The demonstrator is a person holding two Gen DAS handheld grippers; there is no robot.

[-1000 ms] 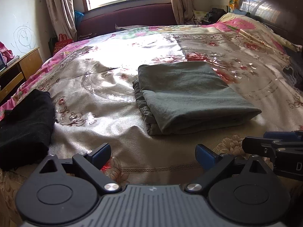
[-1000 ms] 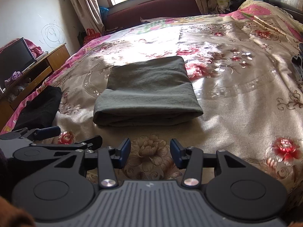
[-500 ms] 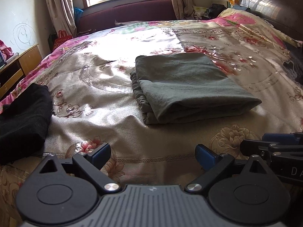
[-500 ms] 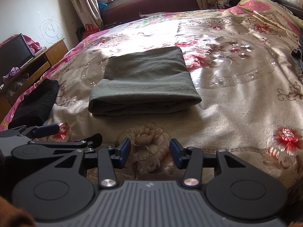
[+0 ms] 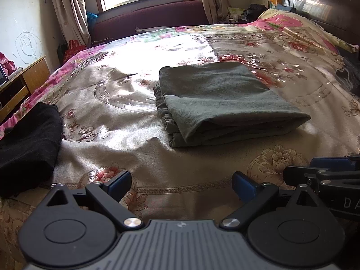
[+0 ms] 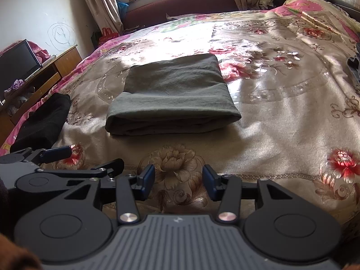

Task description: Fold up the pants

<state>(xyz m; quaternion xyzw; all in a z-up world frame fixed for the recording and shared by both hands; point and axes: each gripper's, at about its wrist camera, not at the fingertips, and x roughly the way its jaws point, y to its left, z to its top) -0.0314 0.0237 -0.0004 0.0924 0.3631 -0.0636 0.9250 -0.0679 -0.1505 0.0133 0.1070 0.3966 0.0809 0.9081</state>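
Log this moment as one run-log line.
stage: fold done | grey pants folded flat on bedspread | left claw open, empty | right claw open, empty

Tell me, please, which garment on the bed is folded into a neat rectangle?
The grey-green pants at mid-bed; the black garment near the bed's edge is a loose heap.

One folded green pants, one black garment (both on the bed), two grippers
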